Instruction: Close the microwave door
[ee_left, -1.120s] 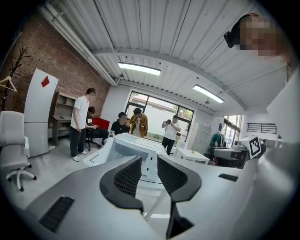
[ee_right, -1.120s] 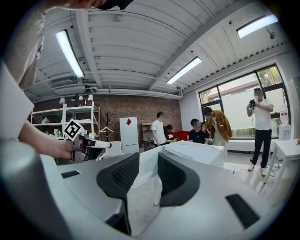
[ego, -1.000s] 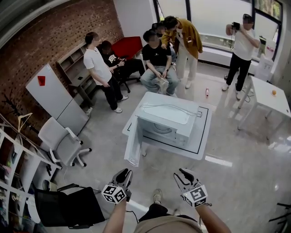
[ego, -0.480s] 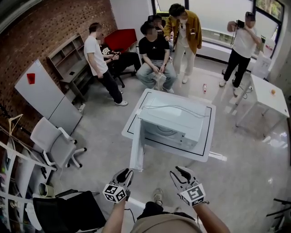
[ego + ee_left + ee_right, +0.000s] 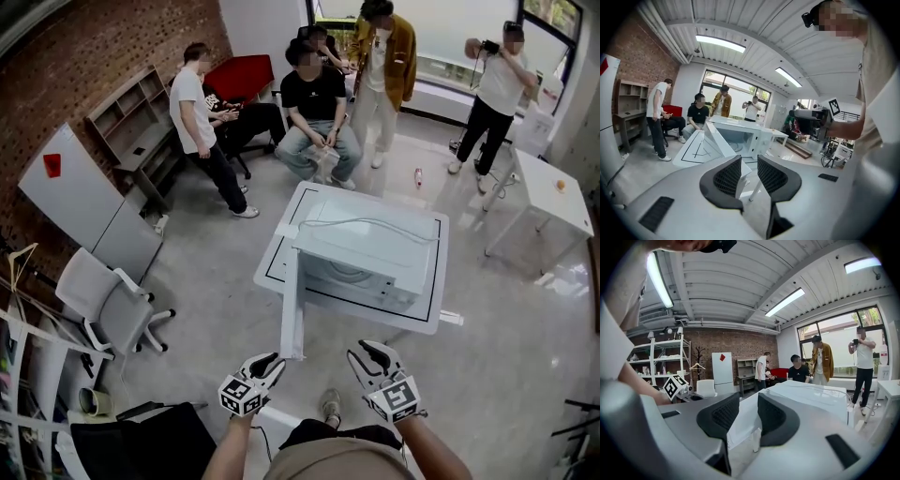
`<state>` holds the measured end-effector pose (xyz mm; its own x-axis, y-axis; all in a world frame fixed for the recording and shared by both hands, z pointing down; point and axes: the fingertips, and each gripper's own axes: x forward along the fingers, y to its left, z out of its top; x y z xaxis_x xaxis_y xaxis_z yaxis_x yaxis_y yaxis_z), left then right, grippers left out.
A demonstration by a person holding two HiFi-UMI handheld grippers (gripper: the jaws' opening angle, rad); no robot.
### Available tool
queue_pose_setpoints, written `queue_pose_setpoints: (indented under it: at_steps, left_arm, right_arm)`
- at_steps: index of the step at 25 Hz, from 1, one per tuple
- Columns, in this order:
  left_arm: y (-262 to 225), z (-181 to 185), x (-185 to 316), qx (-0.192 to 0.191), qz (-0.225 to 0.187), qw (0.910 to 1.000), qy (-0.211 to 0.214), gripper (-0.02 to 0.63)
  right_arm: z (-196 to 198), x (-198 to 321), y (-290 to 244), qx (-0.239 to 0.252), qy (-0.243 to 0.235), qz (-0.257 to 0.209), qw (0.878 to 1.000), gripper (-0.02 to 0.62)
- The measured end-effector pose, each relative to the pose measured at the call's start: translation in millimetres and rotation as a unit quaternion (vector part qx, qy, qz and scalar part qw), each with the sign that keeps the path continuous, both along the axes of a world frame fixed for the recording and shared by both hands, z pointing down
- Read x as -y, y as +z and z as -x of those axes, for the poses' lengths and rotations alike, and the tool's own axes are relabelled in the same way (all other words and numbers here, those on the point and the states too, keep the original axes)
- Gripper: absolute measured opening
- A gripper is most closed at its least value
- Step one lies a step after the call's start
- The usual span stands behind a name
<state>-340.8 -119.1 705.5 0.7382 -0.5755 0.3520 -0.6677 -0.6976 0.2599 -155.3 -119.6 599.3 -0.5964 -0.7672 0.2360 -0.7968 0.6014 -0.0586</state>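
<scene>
Onlookers ring the white table (image 5: 424,314), where the microwave (image 5: 366,248) sits mid-surface, its door (image 5: 292,309) swung wide past the near edge by the left corner. Left gripper (image 5: 266,362) and right gripper (image 5: 369,352) hang empty, jaws apart, short of that edge: seemingly the approach. Next, the left one likely must press the door's outer face and sweep it shut.

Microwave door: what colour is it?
The door is white; the head view shows it best.

Microwave (image 5: 370,253) stands on table (image 5: 433,286), door (image 5: 292,309) open at left.
</scene>
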Motion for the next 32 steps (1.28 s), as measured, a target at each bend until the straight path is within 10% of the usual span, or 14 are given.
queue_pose_setpoints:
  at_steps: [12, 32]
  left_arm:
    - [32, 0, 1, 0.016, 0.007, 0.9975, 0.069, 0.102]
    - [42, -47, -2, 0.034, 0.046, 0.9966, 0.060, 0.123]
  right_arm:
    - [2, 2, 5, -0.018, 0.018, 0.005, 1.000, 0.126]
    - [-34, 0, -3, -0.002, 0.011, 0.010, 1.000, 0.124]
